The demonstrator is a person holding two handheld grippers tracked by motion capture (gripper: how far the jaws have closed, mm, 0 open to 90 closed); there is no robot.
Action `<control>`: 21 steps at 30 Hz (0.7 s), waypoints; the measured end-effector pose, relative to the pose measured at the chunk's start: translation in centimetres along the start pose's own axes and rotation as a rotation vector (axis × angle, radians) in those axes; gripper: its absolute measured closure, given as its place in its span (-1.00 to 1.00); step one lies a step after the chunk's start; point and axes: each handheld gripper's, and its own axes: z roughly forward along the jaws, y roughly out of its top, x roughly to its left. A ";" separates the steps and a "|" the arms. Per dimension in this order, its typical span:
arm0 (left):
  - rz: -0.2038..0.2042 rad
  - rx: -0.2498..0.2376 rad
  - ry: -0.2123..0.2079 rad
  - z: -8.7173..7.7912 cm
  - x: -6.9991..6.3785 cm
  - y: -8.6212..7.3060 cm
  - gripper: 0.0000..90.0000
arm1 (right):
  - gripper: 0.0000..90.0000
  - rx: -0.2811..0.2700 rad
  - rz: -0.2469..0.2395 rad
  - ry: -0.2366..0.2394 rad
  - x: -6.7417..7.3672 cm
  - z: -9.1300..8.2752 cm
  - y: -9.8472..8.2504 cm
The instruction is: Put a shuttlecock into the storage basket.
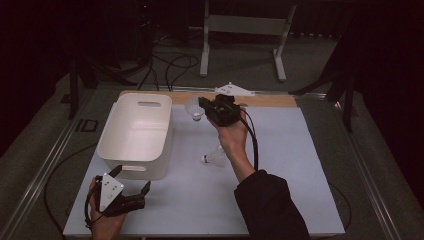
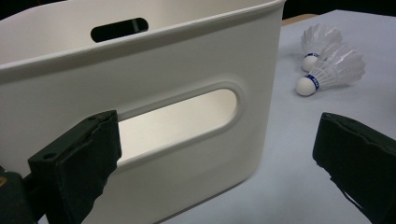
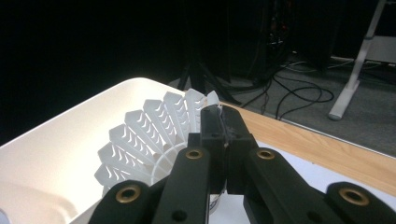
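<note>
In the right gripper view, the closed black jaws are covering the right part of a white shuttlecock's point(image 3: 144, 140) feather skirt and hiding its cork. The white bin point(image 3: 60, 154) is running off the left and bottom edges. In the left gripper view, the bin point(image 2: 187, 60) is being cut off at the top and left, and the nearer shuttlecock point(image 2: 334, 72) is partly hiding the one behind point(image 2: 315, 42).
</note>
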 end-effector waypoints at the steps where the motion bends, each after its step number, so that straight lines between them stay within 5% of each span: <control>1: 0.000 0.000 0.000 0.0 0.0 0.0 -0.96 | 1.00 0.000 0.001 0.000 0.0 0.0 0.0; 21: 0.006 0.003 -0.002 0.0 0.0 0.0 -0.96 | 1.00 0.000 -0.007 0.018 0.5 1.0 0.0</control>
